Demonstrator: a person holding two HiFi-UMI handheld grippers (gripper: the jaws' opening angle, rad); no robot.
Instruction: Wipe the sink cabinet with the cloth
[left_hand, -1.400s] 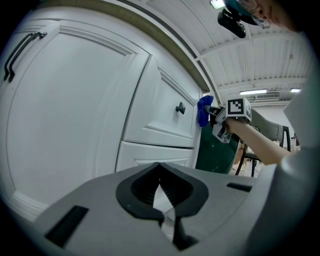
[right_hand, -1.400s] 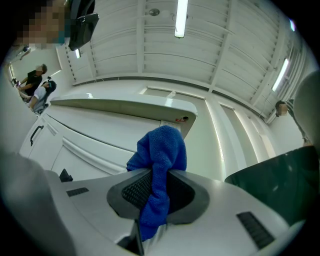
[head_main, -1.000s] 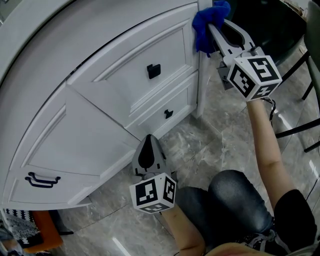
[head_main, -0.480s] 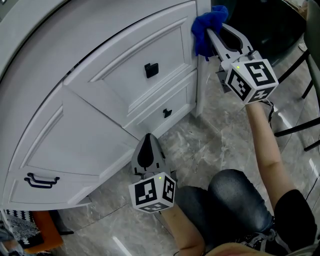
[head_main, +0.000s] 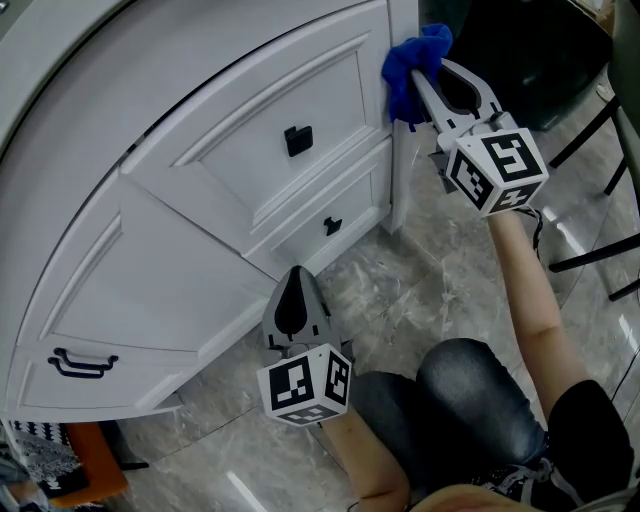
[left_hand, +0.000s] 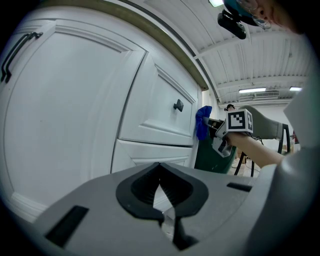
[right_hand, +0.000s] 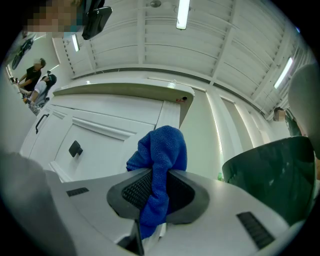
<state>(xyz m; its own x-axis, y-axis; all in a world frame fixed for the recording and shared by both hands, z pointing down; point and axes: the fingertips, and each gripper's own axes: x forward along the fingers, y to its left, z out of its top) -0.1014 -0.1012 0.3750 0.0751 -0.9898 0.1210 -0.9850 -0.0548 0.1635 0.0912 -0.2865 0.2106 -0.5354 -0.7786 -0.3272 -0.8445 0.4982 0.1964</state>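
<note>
The white sink cabinet (head_main: 180, 240) fills the left and top of the head view, with two drawers and a door. A blue cloth (head_main: 407, 62) is bunched in my right gripper (head_main: 418, 62), which is shut on it and presses it against the cabinet's right corner post beside the upper drawer. In the right gripper view the blue cloth (right_hand: 159, 167) hangs between the jaws in front of the cabinet corner (right_hand: 170, 112). My left gripper (head_main: 296, 278) is shut and holds nothing, low in front of the cabinet base. The left gripper view shows the cabinet front (left_hand: 100, 100) and the far cloth (left_hand: 202, 122).
Black handles sit on the upper drawer (head_main: 297, 140), the lower drawer (head_main: 335, 226) and the door (head_main: 78, 362). A dark green bin (right_hand: 272, 175) stands right of the cabinet. Black chair legs (head_main: 600, 150) are at the right. The person's knees (head_main: 470, 400) are over the marble floor.
My right gripper and the cloth have slid slightly left and down along the corner post. The left gripper has stayed still.
</note>
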